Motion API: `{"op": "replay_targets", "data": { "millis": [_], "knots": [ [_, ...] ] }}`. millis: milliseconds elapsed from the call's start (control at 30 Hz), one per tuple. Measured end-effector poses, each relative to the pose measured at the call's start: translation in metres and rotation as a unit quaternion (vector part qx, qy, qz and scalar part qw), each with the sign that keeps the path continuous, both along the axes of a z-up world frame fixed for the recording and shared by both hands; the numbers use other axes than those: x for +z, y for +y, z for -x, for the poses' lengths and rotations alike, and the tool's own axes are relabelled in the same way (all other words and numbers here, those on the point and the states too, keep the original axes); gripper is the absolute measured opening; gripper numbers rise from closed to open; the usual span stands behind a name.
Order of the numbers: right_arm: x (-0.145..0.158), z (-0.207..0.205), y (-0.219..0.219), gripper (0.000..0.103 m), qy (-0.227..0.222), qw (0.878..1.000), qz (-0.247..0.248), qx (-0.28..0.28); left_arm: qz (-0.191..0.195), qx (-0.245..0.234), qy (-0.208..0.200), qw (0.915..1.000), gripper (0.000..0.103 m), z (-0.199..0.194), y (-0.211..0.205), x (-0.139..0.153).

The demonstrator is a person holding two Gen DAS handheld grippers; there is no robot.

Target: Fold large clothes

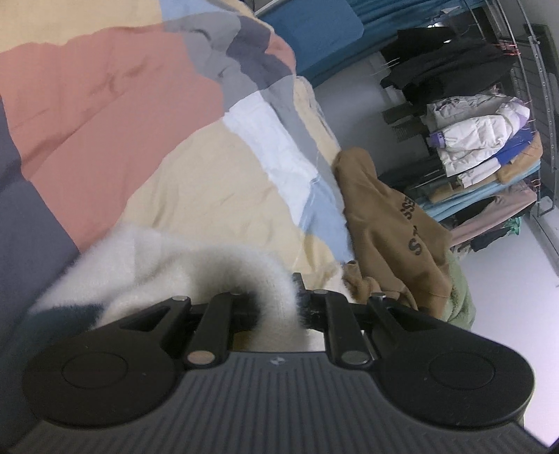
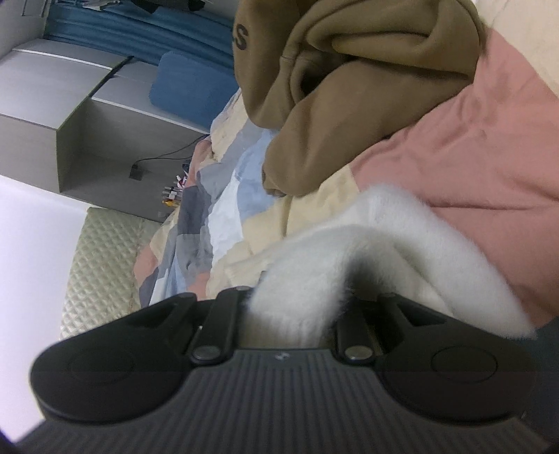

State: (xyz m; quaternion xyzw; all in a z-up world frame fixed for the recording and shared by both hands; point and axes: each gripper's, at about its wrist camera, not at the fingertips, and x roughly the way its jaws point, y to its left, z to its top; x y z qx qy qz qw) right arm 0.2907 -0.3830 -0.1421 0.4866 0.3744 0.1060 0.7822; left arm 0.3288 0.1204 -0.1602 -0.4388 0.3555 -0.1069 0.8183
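A white fluffy garment (image 1: 146, 265) with a dark teal patch lies on the patchwork quilt (image 1: 104, 115). My left gripper (image 1: 279, 307) is shut on a fold of it; the fabric bulges up between the jaws and hides the fingertips. In the right wrist view the same white garment (image 2: 401, 241) lies on the quilt (image 2: 471, 139), and my right gripper (image 2: 297, 310) is shut on another fold of it. A brown hoodie (image 1: 394, 230) with dark letters lies crumpled at the bed's edge; it also shows in the right wrist view (image 2: 349, 87).
A clothes rack (image 1: 482, 146) with hung and stacked clothes stands beyond the bed. A blue cushion (image 1: 314, 28) lies at the bed's far end. A green fleece (image 1: 461, 297) lies under the hoodie. A grey cabinet (image 2: 80, 115) and a quilted mattress side (image 2: 101, 258) show on the right wrist view's left.
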Motion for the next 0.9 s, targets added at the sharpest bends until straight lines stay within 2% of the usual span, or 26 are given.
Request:
{"op": "replay_targets", "data": {
  "millis": [133,267,300,333,367,467,600,667,733,900],
  "knots": [
    [0.001,0.001,0.001,0.022,-0.003,1.000,0.003,0.001,-0.008,-0.002,-0.007,0.9999,0.016,0.004,-0.003,0.001],
    [0.005,0.009,0.005,0.024,-0.012,1.000,0.011,-0.003,-0.027,-0.015,-0.015,0.9994,0.022,0.012,-0.006,0.008],
    [0.008,0.013,0.007,0.027,-0.019,1.000,0.016,0.000,-0.029,-0.018,-0.013,0.9993,0.026,0.013,-0.006,0.010],
    [0.011,0.015,0.009,0.030,-0.025,0.999,0.021,0.003,-0.033,-0.022,-0.013,0.9991,0.043,0.018,-0.007,0.013],
    [0.014,0.017,0.011,0.037,-0.031,0.999,0.023,0.007,-0.042,-0.026,-0.011,0.9987,0.060,0.023,-0.007,0.017],
    [0.026,0.027,0.016,0.068,-0.051,0.998,0.027,0.024,-0.086,-0.041,-0.020,0.9953,0.066,0.042,-0.013,0.035],
    [0.047,0.044,0.023,0.070,-0.092,0.994,0.037,0.050,-0.157,-0.058,-0.046,0.9848,0.069,0.065,-0.020,0.054],
    [0.058,0.055,0.028,0.070,-0.109,0.990,0.070,0.060,-0.194,-0.058,-0.054,0.9778,0.071,0.074,-0.023,0.059],
    [0.070,0.064,0.034,0.070,-0.125,0.983,0.118,0.068,-0.211,-0.063,-0.056,0.9738,0.071,0.080,-0.025,0.061],
    [0.089,0.079,0.046,0.070,-0.145,0.957,0.246,0.060,-0.272,-0.066,-0.059,0.9583,0.072,0.086,-0.030,0.062]
  ]
}}
